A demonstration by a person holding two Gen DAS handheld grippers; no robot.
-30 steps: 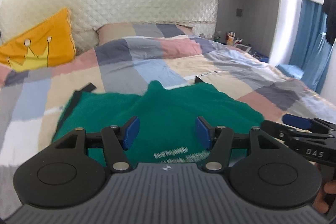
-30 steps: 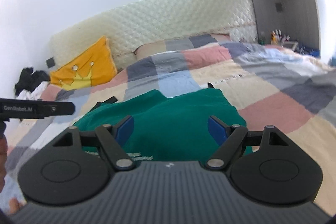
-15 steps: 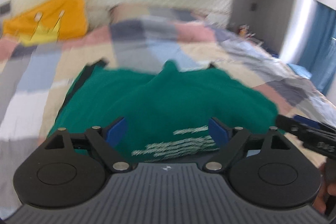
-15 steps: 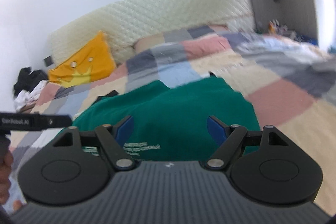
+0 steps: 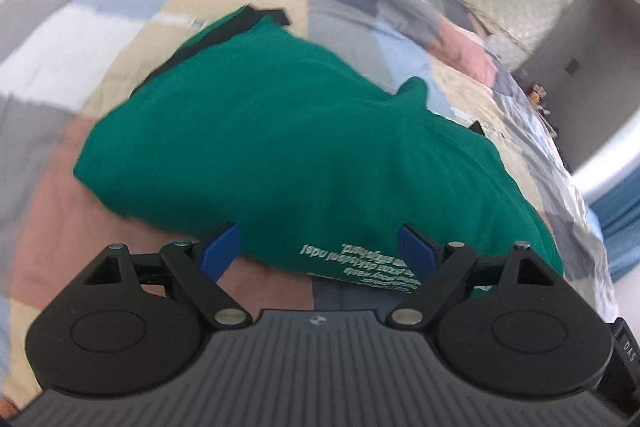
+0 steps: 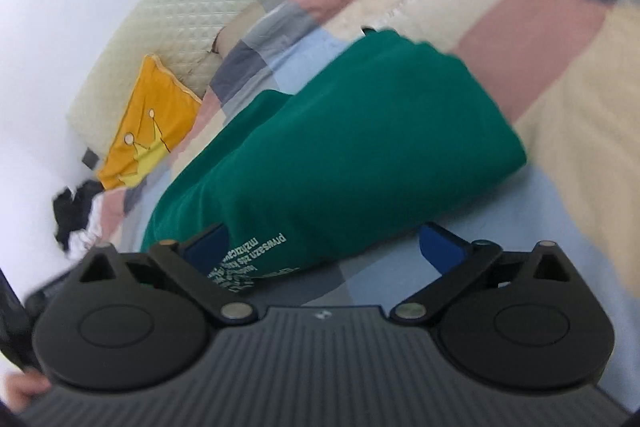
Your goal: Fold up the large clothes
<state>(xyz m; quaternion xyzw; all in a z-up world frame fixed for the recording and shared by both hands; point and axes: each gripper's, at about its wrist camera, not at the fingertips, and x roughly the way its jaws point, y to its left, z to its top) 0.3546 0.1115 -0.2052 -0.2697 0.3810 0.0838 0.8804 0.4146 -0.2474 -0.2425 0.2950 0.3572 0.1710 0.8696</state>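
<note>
A green garment (image 5: 288, 147) with white printed text lies partly folded on the patchwork bed, a black piece showing under its far edge. It also shows in the right wrist view (image 6: 360, 147). My left gripper (image 5: 320, 251) is open, its blue pads either side of the garment's near edge by the text. My right gripper (image 6: 324, 243) is open and empty over the near edge, its left pad close to the printed text. Neither holds the fabric.
The patchwork quilt (image 5: 80, 27) covers the bed. A yellow crown cushion (image 6: 144, 123) leans on the quilted headboard (image 6: 200, 11). Dark and white clothes (image 6: 76, 215) lie at the bed's left side. A blue curtain (image 5: 620, 219) hangs at the right.
Both grippers have tilted down and come close to the garment's near edge, each rolling sideways. The left gripper's jaws have opened wider. The garment lies as before.
</note>
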